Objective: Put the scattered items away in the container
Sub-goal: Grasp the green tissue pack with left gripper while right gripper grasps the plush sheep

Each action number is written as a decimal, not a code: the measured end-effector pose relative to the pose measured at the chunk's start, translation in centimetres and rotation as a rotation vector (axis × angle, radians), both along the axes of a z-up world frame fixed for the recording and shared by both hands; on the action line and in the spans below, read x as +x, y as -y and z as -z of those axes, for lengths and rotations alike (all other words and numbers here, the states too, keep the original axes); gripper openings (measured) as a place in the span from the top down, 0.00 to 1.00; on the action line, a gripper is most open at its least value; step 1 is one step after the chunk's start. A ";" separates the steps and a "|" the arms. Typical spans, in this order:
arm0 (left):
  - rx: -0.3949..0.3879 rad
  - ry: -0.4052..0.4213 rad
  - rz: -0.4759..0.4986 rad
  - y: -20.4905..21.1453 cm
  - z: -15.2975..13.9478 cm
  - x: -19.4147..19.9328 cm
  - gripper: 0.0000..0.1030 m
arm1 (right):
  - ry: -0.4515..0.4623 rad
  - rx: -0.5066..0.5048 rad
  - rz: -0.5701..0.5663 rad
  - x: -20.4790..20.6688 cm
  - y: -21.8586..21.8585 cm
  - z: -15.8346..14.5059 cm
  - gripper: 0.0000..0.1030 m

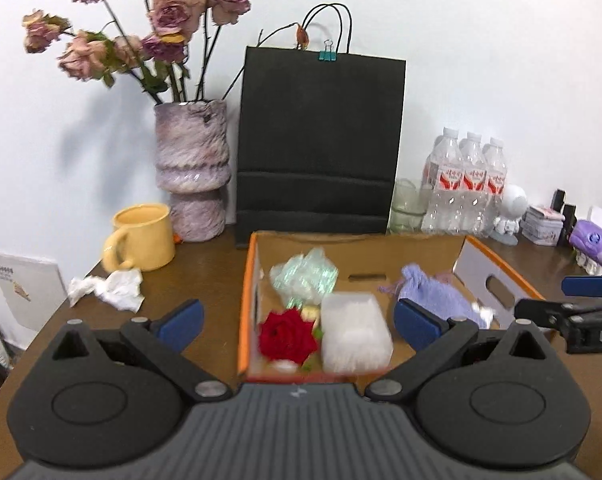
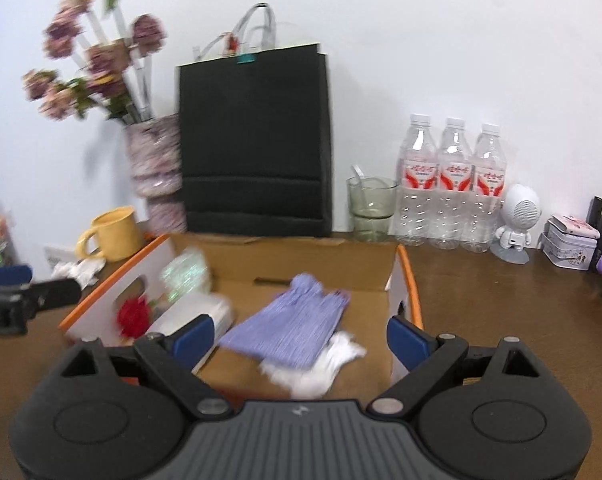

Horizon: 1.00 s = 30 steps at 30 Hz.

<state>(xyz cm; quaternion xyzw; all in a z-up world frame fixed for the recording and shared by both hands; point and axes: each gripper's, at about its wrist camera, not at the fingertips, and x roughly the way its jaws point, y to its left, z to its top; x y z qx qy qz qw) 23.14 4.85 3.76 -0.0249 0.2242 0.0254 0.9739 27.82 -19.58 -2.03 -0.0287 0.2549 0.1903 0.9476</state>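
An open cardboard box (image 1: pixel 253 280) with orange rims sits on the brown table; it also shows in the right wrist view (image 2: pixel 405 276). Inside lie a red rose (image 1: pixel 287 334), a clear plastic case (image 1: pixel 355 332), a shiny green wrapper (image 1: pixel 305 276) and a purple pouch (image 1: pixel 429 294). In the right wrist view the pouch (image 2: pixel 289 328) lies over crumpled white paper (image 2: pixel 321 368). My left gripper (image 1: pixel 297 320) is open and empty above the box's near left side. My right gripper (image 2: pixel 299 340) is open and empty above the box's near right side.
A crumpled white tissue (image 1: pixel 109 288) lies on the table left of the box, by a yellow mug (image 1: pixel 141 238). Behind stand a vase of dried roses (image 1: pixel 191 168), a black paper bag (image 1: pixel 317 144), a glass (image 2: pixel 371 204), three water bottles (image 2: pixel 453 184), a white figurine (image 2: pixel 515 220) and tins (image 2: pixel 569 244).
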 end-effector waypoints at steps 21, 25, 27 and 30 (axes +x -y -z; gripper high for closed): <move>-0.043 -0.122 0.046 -1.3 4.3 -9.5 0.00 | -0.041 -0.075 0.062 -13.9 -2.5 5.3 0.10; -0.049 -0.127 0.050 -1.3 4.4 -10.2 0.00 | -0.020 -0.128 0.133 -13.8 -2.6 5.8 0.10; -0.049 -0.125 0.053 -1.3 4.2 -10.5 0.00 | -0.037 -0.108 0.155 -13.6 -1.7 6.0 0.11; -0.052 -0.123 0.052 -1.1 4.1 -10.6 0.00 | -0.046 -0.099 0.194 -13.4 -0.3 6.1 0.11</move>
